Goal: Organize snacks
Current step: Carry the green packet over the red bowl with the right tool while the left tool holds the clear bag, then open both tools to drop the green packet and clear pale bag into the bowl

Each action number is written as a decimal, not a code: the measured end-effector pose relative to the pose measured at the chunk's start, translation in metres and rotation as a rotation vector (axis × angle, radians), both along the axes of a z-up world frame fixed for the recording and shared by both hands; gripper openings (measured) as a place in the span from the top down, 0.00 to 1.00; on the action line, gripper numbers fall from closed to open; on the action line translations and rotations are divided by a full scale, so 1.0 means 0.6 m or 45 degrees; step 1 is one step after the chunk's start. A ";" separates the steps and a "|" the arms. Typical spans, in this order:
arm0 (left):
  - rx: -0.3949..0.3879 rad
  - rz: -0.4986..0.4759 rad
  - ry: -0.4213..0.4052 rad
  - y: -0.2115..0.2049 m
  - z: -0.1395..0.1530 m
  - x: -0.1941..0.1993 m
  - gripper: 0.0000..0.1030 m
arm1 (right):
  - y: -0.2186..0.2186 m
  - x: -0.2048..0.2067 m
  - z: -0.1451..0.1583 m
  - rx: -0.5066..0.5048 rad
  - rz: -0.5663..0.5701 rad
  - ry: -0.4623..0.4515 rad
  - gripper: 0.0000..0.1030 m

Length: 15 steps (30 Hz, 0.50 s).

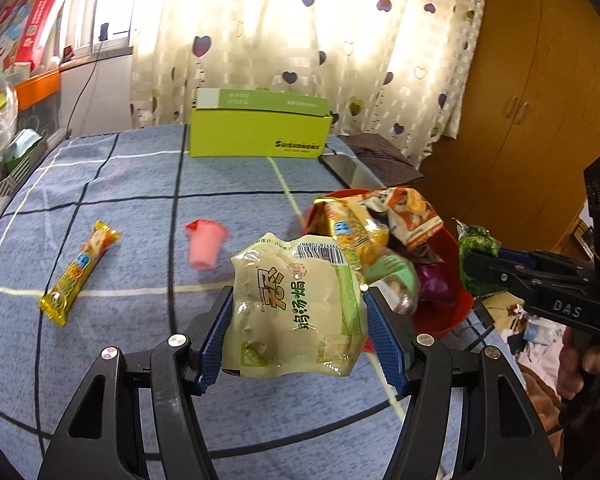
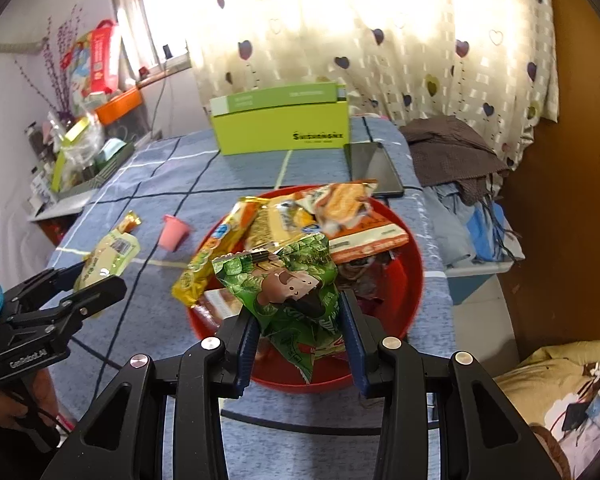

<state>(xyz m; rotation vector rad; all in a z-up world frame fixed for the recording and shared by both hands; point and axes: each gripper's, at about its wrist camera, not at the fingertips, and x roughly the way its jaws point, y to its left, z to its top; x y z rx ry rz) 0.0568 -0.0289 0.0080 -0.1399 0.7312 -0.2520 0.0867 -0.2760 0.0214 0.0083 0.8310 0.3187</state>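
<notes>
While the left tongs (image 1: 298, 336) reach up from the bottom middle of the left wrist view, their blue pads squeeze both sides of a pale green, see-through plastic snack bag (image 1: 294, 304) with a barcode on top. That bag is lifted off the desk (image 1: 120, 208), which has a blue cloth with dark and white lines. A long yellow wrapped snack bar (image 1: 78, 268) lies flat at the left. A small pink jelly cup with a red lid (image 1: 205, 246) lies on its side near the middle. A round red plastic bowl (image 1: 446, 316) sits at the right, full of orange and yellow snack packs. A lime green cardboard box (image 1: 258, 132) stands at the far edge, in the upper middle. The right tongs (image 1: 480, 264) come in from the right edge, closed on a dark green leafy-print snack packet (image 1: 476, 242).

From the right wrist view, the right tongs (image 2: 300, 332) at the bottom middle pinch the green packet (image 2: 288, 292), open only as wide as the packet. It hangs above the near side of the red bowl (image 2: 414, 280). The left tongs (image 2: 90, 280) show at the left edge, holding the pale bag (image 2: 108, 252) over the blue cloth. The pink cup (image 2: 174, 232) lies left of the bowl, and the green box (image 2: 280, 128) stands behind it.
</notes>
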 end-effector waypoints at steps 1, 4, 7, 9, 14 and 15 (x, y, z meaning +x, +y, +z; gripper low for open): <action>0.001 -0.007 -0.002 -0.005 0.001 0.002 0.38 | -0.003 0.003 -0.001 0.003 -0.006 0.001 0.65; 0.004 -0.030 -0.006 -0.019 0.005 0.008 0.38 | -0.015 0.013 -0.005 0.019 -0.029 0.006 0.65; 0.007 -0.046 -0.008 -0.030 0.008 0.011 0.38 | -0.020 0.026 -0.013 0.033 -0.044 0.015 0.65; 0.009 -0.053 -0.007 -0.035 0.007 0.013 0.38 | -0.026 0.036 -0.020 0.049 -0.053 0.024 0.64; 0.018 -0.066 -0.002 -0.048 0.007 0.022 0.38 | -0.052 0.069 -0.045 0.113 -0.129 0.075 0.62; 0.020 -0.068 -0.001 -0.050 0.007 0.023 0.38 | -0.055 0.072 -0.048 0.121 -0.138 0.083 0.60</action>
